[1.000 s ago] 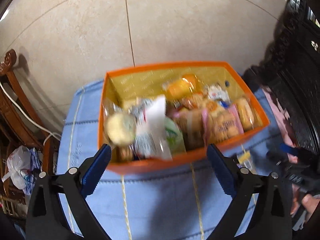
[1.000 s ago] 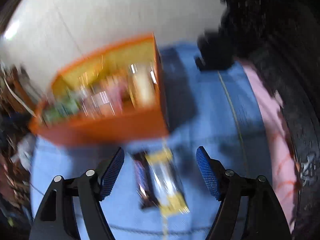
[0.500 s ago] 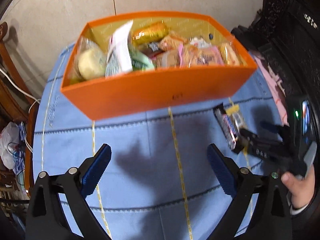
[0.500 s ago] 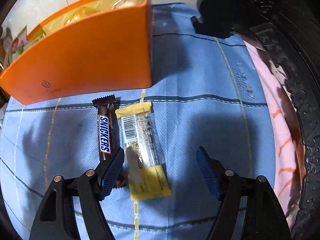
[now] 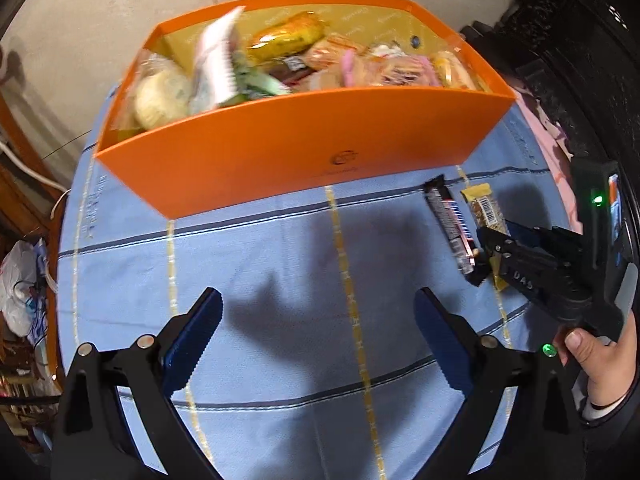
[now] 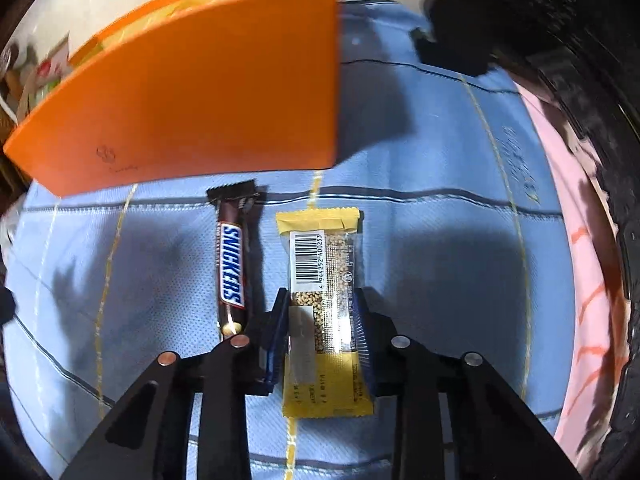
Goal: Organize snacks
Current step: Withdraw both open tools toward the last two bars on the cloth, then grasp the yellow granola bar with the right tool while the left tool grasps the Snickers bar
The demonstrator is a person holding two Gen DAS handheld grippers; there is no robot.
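Two grippers angle steeply down over the blue cloth (image 5: 280, 248). Right gripper (image 6: 322, 312) has just closed – pads pinch the yellow seed bar (image 6: 324, 304) lying beside the Snickers bar (image 6: 232, 264), near the orange box (image 5: 304, 148). Left gripper (image 5: 318, 332) hovers wide open, empty.

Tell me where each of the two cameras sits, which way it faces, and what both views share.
Left wrist: rides the left gripper, angled steeply down at the blue tablecloth and orange box of snacks; its open fingers show, plus the person's right hand.
Right wrist: rides the right gripper, angled steeply down; its fingers, just closed, press the yellow seed bar.
Shared: box, tablecloth, Snickers bar, seed bar, right gripper.
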